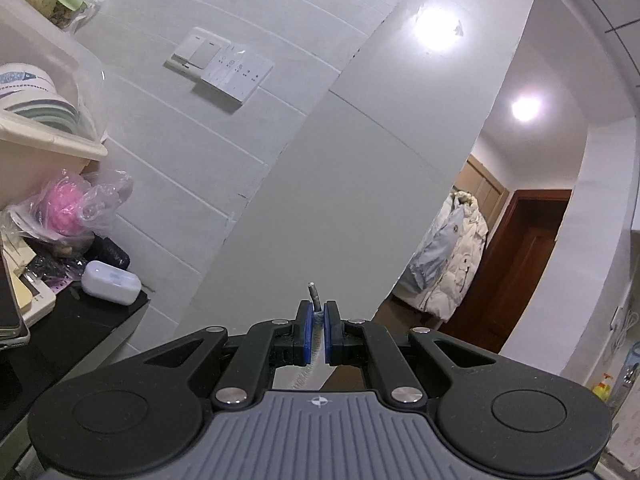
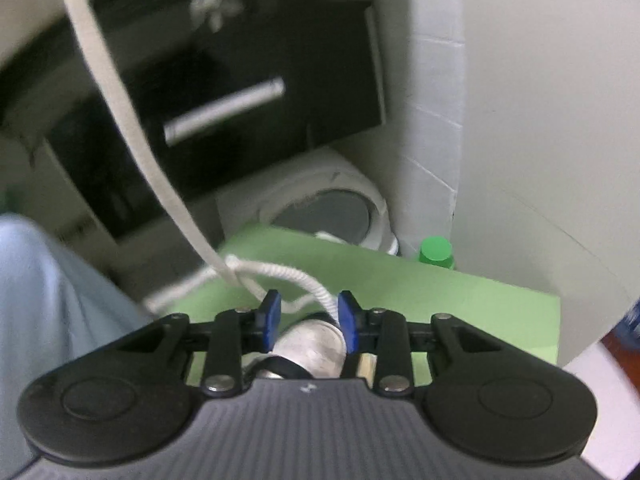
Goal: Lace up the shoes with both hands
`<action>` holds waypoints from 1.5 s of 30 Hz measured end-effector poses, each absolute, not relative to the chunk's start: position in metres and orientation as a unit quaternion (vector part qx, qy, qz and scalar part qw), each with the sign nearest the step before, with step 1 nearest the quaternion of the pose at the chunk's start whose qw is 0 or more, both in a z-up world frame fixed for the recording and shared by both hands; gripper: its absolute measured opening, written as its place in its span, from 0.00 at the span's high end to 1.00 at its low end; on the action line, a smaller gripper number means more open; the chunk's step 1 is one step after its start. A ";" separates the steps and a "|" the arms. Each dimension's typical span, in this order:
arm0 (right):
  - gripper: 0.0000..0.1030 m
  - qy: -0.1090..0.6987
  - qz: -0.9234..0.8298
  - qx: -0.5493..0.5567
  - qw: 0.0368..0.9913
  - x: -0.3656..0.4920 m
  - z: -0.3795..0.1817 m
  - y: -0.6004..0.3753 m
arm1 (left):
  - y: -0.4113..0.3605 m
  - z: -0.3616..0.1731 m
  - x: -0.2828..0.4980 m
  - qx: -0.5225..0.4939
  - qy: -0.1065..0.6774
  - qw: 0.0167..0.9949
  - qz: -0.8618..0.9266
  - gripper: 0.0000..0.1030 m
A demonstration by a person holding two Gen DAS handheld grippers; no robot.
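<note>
Holding one lace end [image 1: 315, 300] pinched in the closed left tool [image 1: 319, 334], the person is bringing the right tool [image 2: 308, 320], jaws apart and gripping nothing, onto the loose lace strand [image 2: 312, 286] lying crosswise just beyond the shoe [image 2: 308, 344].

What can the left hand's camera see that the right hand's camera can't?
Only the left camera shows the wall switches, a pink bag, hanging coats and the left gripper shut on the lace tip. Only the right camera shows the shoe, the green mat, a green cap and the right gripper, open. Both show white lace.
</note>
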State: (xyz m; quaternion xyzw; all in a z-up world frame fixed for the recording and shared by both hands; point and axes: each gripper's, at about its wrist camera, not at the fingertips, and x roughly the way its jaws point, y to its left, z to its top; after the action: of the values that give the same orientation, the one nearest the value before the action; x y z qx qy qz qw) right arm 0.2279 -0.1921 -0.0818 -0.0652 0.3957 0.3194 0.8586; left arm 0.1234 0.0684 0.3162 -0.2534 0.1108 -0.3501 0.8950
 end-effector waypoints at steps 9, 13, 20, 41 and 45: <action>0.96 0.396 0.258 -0.069 0.879 0.254 -0.055 -0.225 | 0.093 0.322 0.109 -0.253 0.094 0.913 -0.306 0.95; 0.96 0.394 0.168 0.005 0.904 0.261 -0.020 -0.315 | 0.118 0.335 0.090 -0.249 0.057 0.927 -0.273 0.95; 0.96 0.388 -0.048 0.121 0.912 0.241 0.014 -0.503 | 0.163 0.354 0.059 -0.279 0.000 0.932 -0.232 0.95; 0.95 0.368 0.174 -0.003 0.913 0.273 0.040 -0.346 | 0.007 0.302 0.150 -0.273 0.138 0.867 -0.394 0.95; 0.85 0.402 0.193 -0.050 0.894 0.301 0.010 -0.312 | -0.014 0.297 0.165 -0.270 0.152 0.858 -0.409 0.95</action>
State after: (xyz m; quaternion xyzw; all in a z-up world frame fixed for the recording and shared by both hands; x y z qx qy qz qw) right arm 0.3013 -0.3117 0.0103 -0.0495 0.4016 0.1935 0.8938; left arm 0.1654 -0.0141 0.2972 -0.2698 0.1521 -0.4088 0.8585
